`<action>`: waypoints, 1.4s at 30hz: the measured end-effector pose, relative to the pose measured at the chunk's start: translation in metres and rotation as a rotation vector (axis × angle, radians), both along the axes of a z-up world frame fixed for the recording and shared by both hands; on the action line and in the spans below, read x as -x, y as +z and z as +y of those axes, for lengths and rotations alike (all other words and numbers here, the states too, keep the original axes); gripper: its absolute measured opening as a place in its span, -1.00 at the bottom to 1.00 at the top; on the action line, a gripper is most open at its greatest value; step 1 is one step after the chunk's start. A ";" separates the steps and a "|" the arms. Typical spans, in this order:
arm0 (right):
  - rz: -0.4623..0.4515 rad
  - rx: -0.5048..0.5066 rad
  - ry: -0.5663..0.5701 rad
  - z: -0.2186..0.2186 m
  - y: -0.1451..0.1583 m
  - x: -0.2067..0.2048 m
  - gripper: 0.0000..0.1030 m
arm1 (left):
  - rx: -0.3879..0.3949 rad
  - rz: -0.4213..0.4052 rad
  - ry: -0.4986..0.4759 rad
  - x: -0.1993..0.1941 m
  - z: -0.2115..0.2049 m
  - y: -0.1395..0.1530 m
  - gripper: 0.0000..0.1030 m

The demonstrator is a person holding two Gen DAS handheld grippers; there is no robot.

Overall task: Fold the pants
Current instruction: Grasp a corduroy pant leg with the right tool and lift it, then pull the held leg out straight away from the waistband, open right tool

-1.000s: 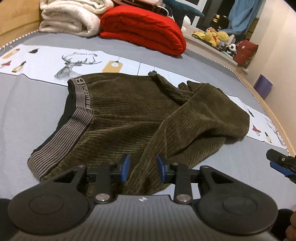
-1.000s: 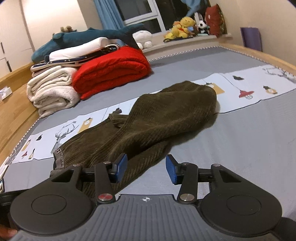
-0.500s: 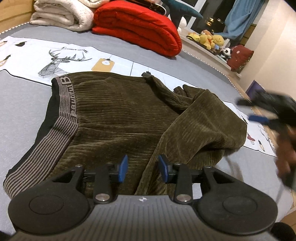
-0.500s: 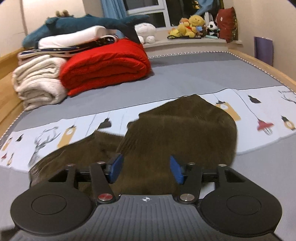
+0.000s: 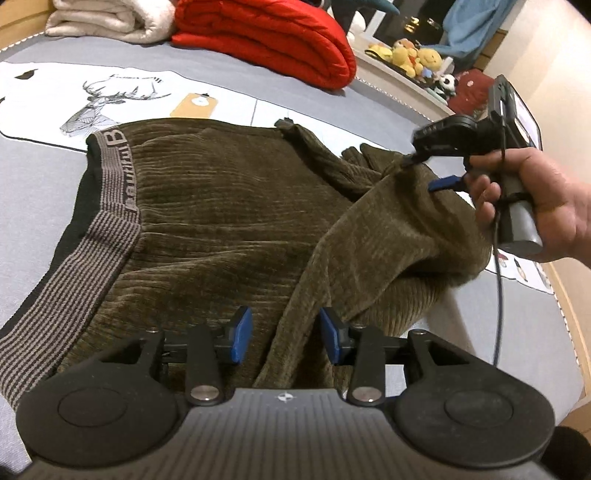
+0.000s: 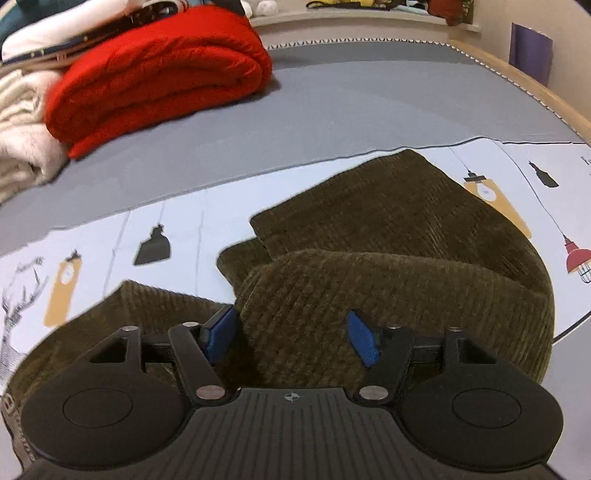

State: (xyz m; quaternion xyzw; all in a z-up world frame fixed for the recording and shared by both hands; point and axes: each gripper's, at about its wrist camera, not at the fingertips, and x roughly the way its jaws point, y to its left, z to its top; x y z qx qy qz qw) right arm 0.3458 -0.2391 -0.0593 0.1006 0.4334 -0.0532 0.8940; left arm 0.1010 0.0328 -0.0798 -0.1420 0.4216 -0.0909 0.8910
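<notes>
Olive corduroy pants (image 5: 229, 221) lie on the grey bed, striped waistband (image 5: 92, 236) at the left, legs folded over in a heap at the right (image 6: 388, 258). My left gripper (image 5: 282, 334) is open, low over the near edge of the pants, a fabric fold between its blue pads without being pinched. My right gripper (image 6: 291, 338) is open, pressed down on the folded leg heap, cloth bulging between its fingers. It also shows in the left wrist view (image 5: 424, 170), held by a hand over the top of the heap.
A red folded blanket (image 5: 266, 37) and white blankets (image 5: 110, 18) are stacked at the far side of the bed. A white printed mat (image 5: 110, 92) lies under the pants. Plush toys (image 5: 410, 55) sit on the ledge. The bed's wooden edge (image 5: 569, 295) runs along the right.
My right gripper has swung in from the bed's near right side and come down onto the folded leg heap. My left gripper has edged forward over the pants' near edge.
</notes>
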 end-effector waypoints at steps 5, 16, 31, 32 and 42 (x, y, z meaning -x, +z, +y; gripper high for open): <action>-0.016 -0.060 0.021 -0.021 0.012 0.024 -0.93 | -0.042 0.002 -0.048 0.002 -0.009 -0.003 -0.81; -0.110 -0.169 -0.204 -0.143 0.038 0.212 -0.96 | -0.052 -0.029 -0.335 0.033 -0.044 0.011 -0.83; -0.099 -0.131 -0.242 -0.182 0.040 0.272 -0.36 | 0.304 -0.124 -0.303 0.022 -0.009 0.024 -0.43; -0.125 -0.095 -0.196 -0.173 0.046 0.261 -0.11 | 0.339 -0.133 -0.286 0.018 -0.006 0.024 -0.41; -0.123 0.184 0.218 -0.085 0.027 0.146 0.08 | 0.222 -0.061 -0.234 0.001 -0.016 0.002 -0.32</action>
